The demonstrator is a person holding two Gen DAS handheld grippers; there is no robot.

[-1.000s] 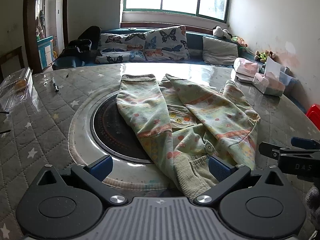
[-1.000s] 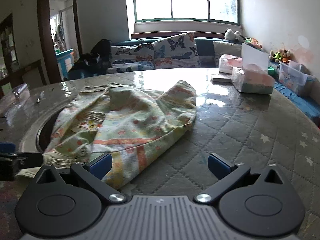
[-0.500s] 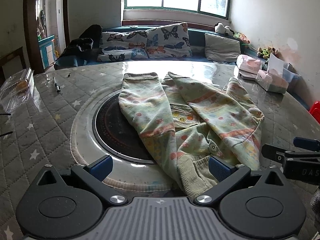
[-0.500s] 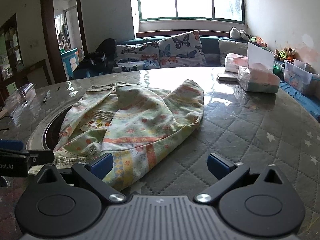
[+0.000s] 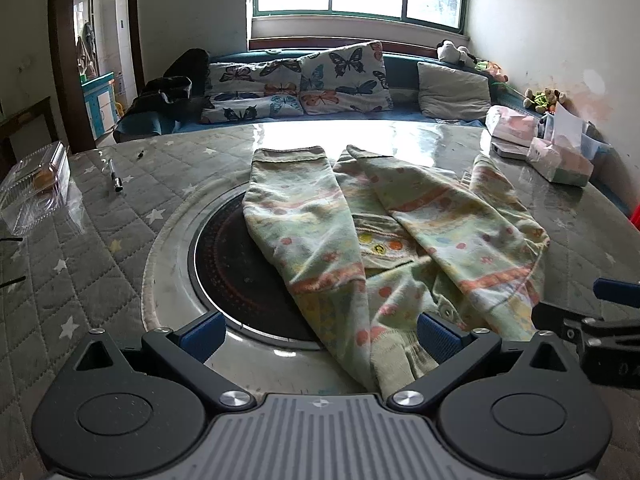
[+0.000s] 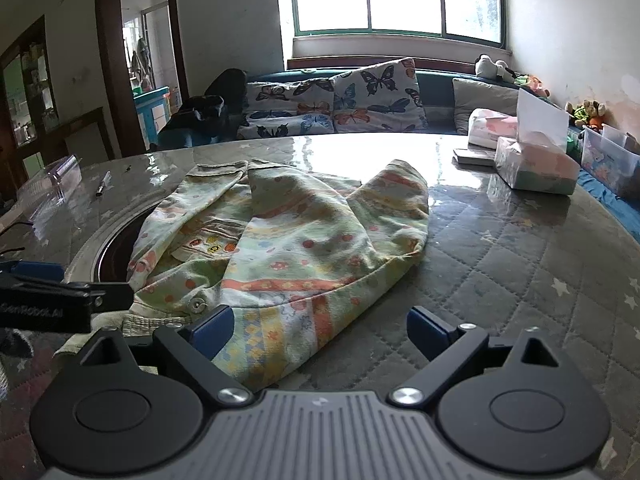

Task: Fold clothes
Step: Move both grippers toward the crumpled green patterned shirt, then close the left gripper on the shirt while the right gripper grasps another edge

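Both grippers' jaws gape at the jacket (image 5: 384,248) hem.

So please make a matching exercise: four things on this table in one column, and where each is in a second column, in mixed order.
Things:
1. patterned garment
2. pen
3. tissue box
4. clear plastic container

Places:
A. far right side of the table, near the wall
B. left edge of the table
C. middle, partly over the dark round inset
D. left part, between the container and the inset

Pairs: 1-C, 2-D, 3-A, 4-B
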